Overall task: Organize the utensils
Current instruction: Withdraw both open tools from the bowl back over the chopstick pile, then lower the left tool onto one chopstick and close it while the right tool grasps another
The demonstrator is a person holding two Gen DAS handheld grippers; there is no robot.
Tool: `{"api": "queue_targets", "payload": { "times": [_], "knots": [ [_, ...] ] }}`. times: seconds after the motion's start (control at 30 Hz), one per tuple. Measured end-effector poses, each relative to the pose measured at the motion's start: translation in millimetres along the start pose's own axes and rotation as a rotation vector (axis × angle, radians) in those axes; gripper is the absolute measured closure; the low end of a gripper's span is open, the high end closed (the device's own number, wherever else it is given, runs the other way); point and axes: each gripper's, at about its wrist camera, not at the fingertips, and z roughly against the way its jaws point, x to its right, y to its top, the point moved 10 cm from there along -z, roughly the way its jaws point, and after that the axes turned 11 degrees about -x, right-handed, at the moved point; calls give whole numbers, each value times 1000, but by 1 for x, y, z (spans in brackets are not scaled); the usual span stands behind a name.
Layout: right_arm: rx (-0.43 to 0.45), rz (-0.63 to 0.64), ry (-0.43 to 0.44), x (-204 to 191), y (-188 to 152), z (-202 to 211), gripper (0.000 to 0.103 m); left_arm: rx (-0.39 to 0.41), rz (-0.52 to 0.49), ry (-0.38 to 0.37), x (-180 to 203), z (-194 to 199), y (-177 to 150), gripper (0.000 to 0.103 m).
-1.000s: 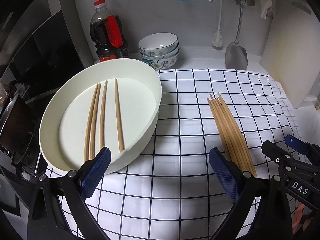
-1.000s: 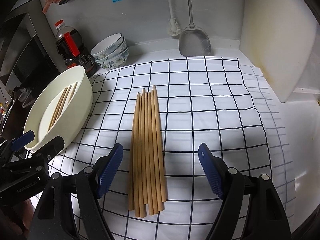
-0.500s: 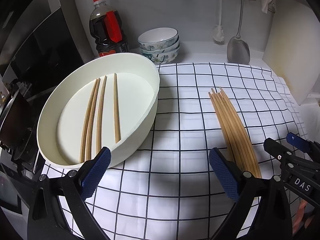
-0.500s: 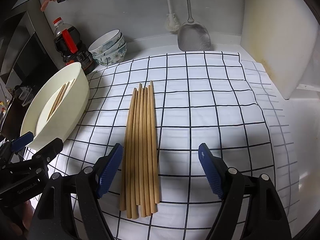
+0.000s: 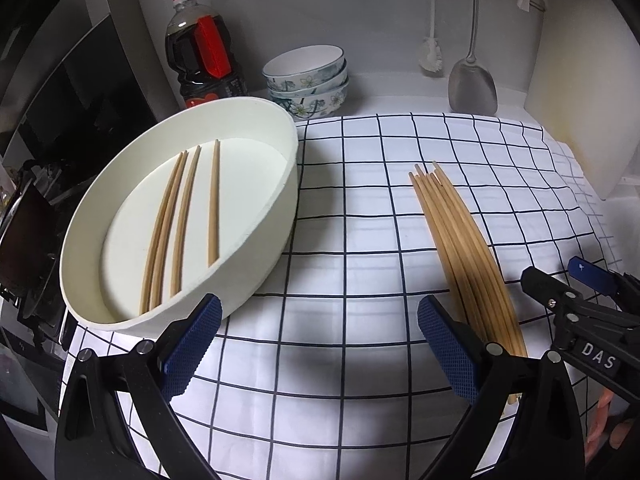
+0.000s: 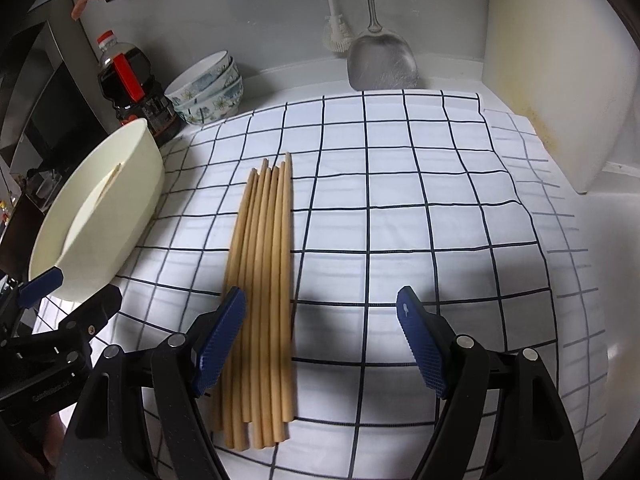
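The right gripper (image 6: 320,340) has its jaws spread wide, and nothing is pinched between them. A bunch of wooden chopsticks (image 6: 264,280) lies flat on the checked cloth (image 6: 400,208) that covers the worktop. The near part of the bunch sits between the jaws, close against the left jaw, and its ends lie under that jaw. The right jaw is well apart from the sticks, over bare cloth. The sticks point away from the jaws, toward the wall. The left gripper (image 5: 320,344) also has its jaws spread wide, with nothing in them, only cloth between them. In its view the same bunch of chopsticks (image 5: 460,248) runs just past its right jaw, on the outer side. A white oval tub (image 5: 248,248) sits on the cloth just ahead of its left jaw. Four more chopsticks (image 5: 180,224) lie inside the tub, side by side on its floor. Far ahead of both pairs of jaws, by the wall, are a stack of flowered bowls (image 5: 308,80), a dark bottle with a red cap (image 5: 200,52), a metal spatula (image 6: 380,60) and a white brush (image 6: 336,32). A pale board (image 6: 560,80) leans at the far right.
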Motion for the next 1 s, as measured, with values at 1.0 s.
{"api": "queue_targets", "payload": {
  "times": [1.0],
  "knots": [
    [-13, 136, -108, 7, -2, -28, 29, -44, 7, -38, 27, -26, -8, 6]
  ]
}}
